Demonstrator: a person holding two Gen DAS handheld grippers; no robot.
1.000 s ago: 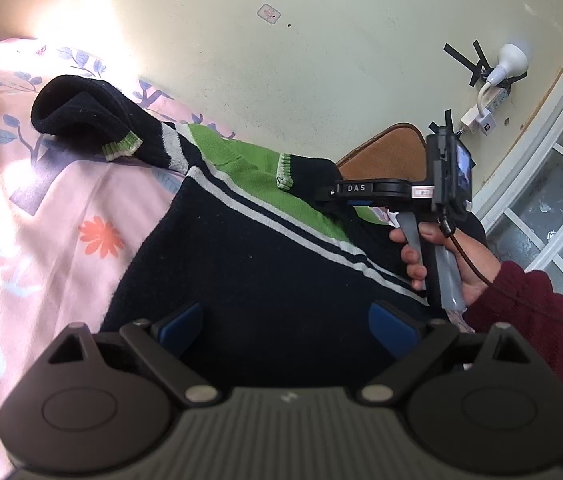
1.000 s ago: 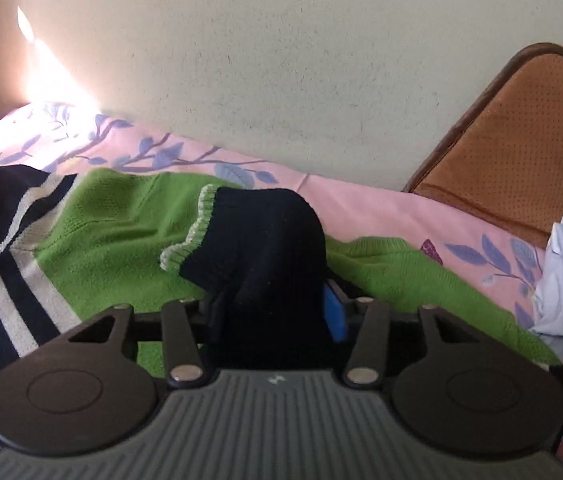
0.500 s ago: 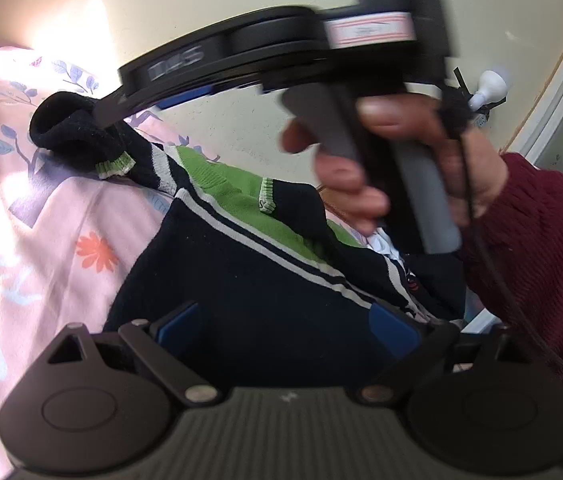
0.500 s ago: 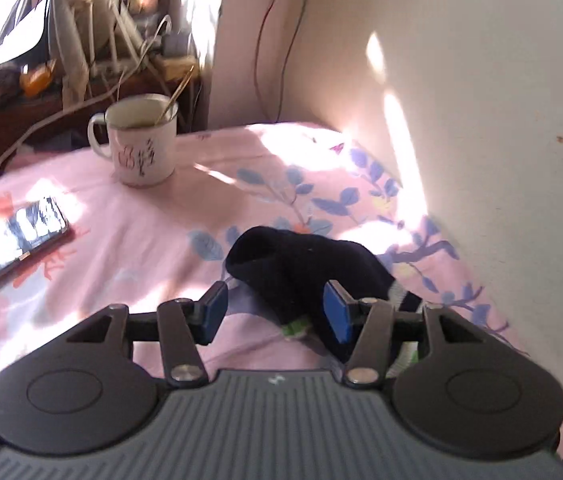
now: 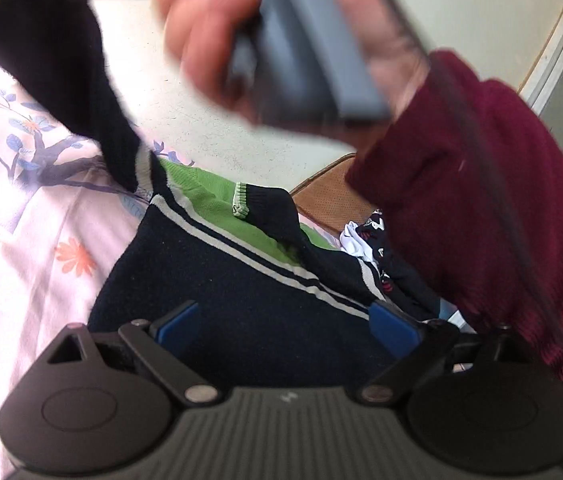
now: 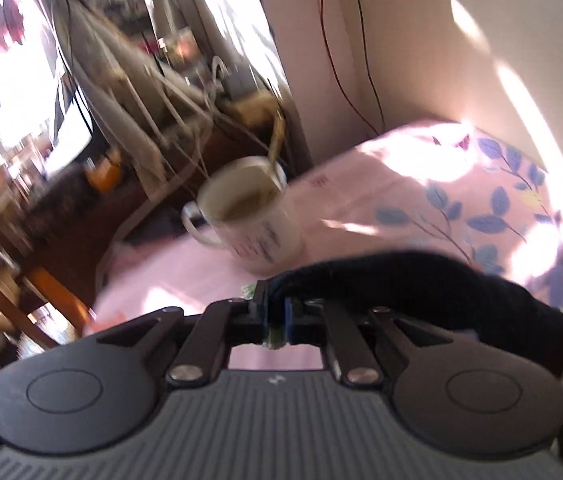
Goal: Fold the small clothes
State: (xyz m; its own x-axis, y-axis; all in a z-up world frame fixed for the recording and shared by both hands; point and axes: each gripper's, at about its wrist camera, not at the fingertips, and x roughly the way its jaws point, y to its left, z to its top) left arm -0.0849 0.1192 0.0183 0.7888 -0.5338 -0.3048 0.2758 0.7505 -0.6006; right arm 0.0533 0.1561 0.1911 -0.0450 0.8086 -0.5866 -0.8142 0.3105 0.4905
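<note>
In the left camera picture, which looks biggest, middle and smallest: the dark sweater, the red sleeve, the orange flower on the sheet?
1. Dark sweater and red sleeve: they fill about alike, and the sleeve sits nearer the camera, so I cannot rank them.
2. Orange flower: plainly smallest.

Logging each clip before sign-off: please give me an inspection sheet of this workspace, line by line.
Surface: bed sheet, pink with flower and leaf print, sunlit patches.
Job's things: knit sweater, navy and green with white stripes, lying on the sheet; its left sleeve is lifted.
Clutter: mug with a utensil standing in it on the sheet; pile of other clothes.
Grippers: right gripper has just closed, shut on the sleeve cuff; left gripper open, hovering over the sweater body.
Cables: two thin wires running down the wall.
Surroundings: cream wall, brown padded headboard, cluttered furniture beside the bed, blurred.
</note>
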